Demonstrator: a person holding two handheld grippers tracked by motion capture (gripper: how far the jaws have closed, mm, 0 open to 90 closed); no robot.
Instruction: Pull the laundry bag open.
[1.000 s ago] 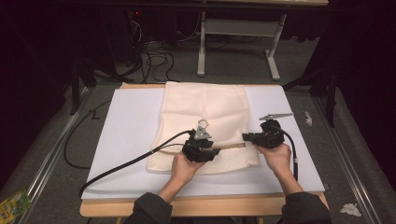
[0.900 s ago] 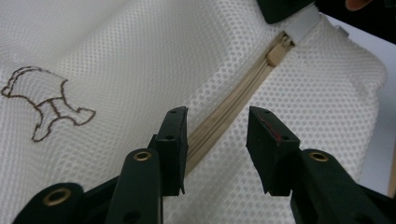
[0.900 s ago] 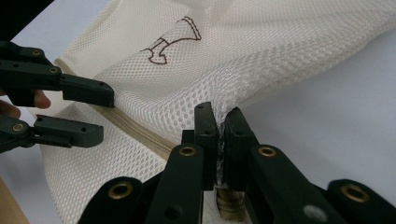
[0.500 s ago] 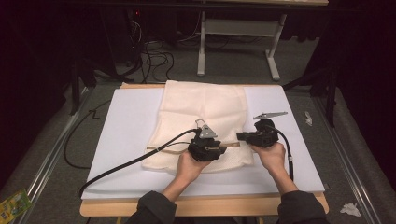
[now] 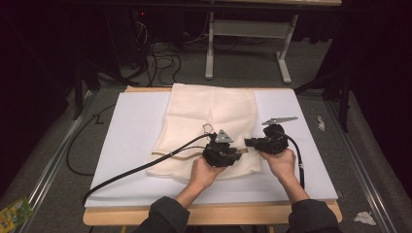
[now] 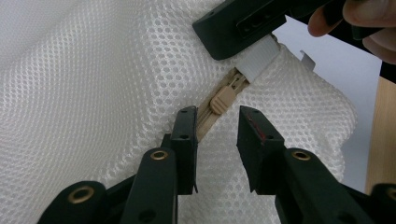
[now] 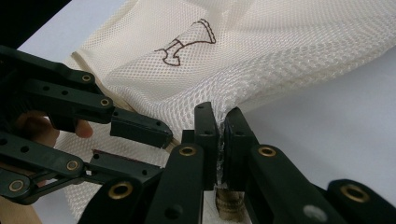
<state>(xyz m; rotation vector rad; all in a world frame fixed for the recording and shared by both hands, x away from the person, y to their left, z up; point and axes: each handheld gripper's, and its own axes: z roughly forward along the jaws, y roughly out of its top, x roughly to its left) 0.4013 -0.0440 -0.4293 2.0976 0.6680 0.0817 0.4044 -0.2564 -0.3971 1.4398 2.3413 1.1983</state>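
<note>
Left gripper jaws have just been closing, apparently around the zipper pull.

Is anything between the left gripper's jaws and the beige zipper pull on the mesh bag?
Nothing visible does. The beige plastic zipper pull lies bare on the cream mesh laundry bag, just ahead of the left gripper, whose jaws have been closing around the zipper track. The right gripper pinches the bag's edge beyond it.
</note>
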